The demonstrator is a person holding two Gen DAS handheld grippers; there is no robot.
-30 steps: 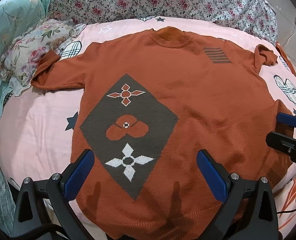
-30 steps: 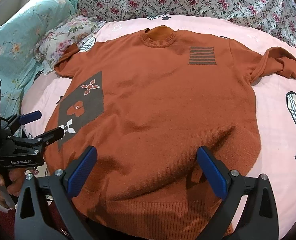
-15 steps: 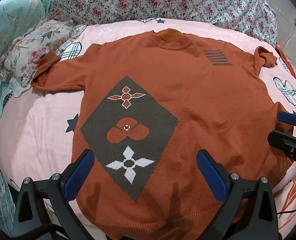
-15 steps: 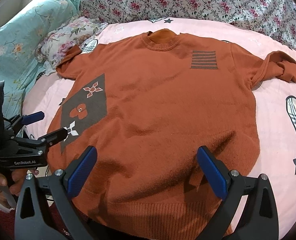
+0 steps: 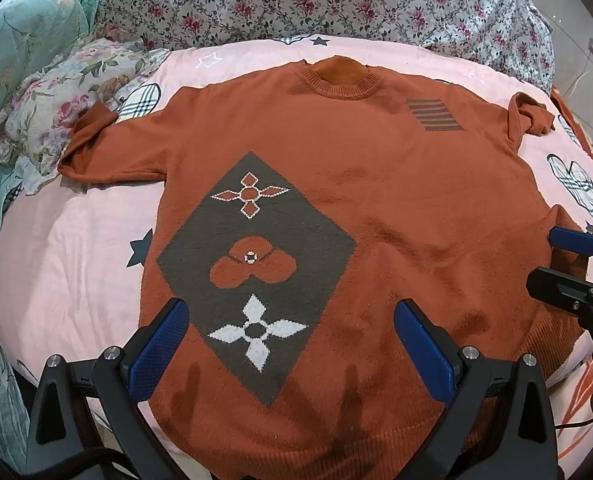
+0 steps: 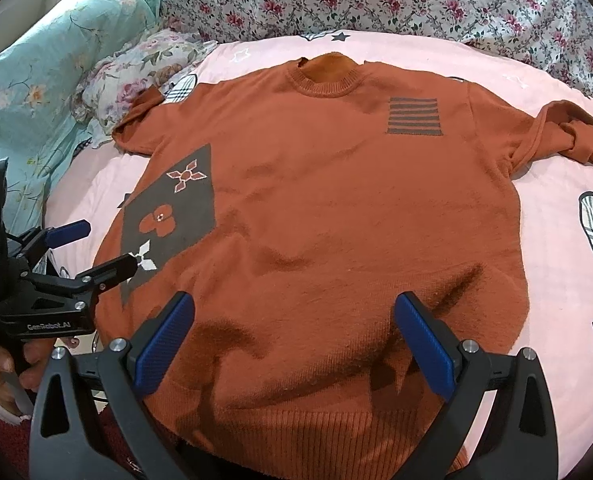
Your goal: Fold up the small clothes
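Observation:
A rust-orange knit sweater (image 5: 376,184) lies flat and face up on the pink bed sheet (image 5: 76,248), collar away from me. It has a grey diamond panel (image 5: 256,264) with flower motifs and a striped chest patch (image 6: 414,116). Its left sleeve (image 5: 104,152) is spread out; its right sleeve (image 6: 572,136) is bunched. My left gripper (image 5: 292,340) is open and empty above the hem on the diamond side. My right gripper (image 6: 294,336) is open and empty above the hem's other side. Each gripper shows in the other's view, the left (image 6: 92,248) and the right (image 5: 552,260).
A floral quilt (image 5: 336,0) is heaped along the back of the bed. A teal floral blanket (image 6: 36,80) and a small flowered pillow (image 5: 64,108) lie at the left. The bed's front edge is just under the sweater hem.
Both grippers have drawn back slightly, so the sweater sits a little lower and farther in both views. The sweater has not moved; both grippers stay open.

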